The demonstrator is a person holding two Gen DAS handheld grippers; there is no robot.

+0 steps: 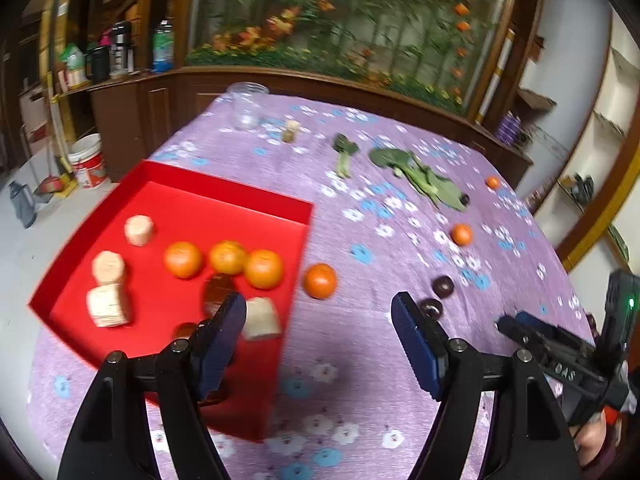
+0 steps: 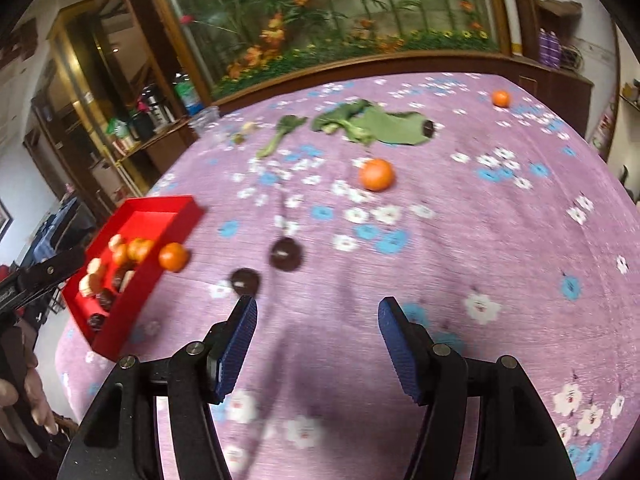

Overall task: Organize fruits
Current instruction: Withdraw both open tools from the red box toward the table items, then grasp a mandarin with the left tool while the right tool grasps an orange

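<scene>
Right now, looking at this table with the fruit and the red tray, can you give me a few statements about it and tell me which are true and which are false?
1. Three oranges sit inside the red tray. True.
2. The left gripper is clamped on an orange. False: its jaws are wide open and hold nothing.
3. One orange lies on the purple tablecloth just outside the tray's edge. True.
4. The leafy greens are in the tray. False: they lie on the cloth at the far side of the table.
5. The right gripper is open and empty. True.
6. All dark round fruits are already in the tray. False: two lie on the cloth in front of the right gripper.
</scene>
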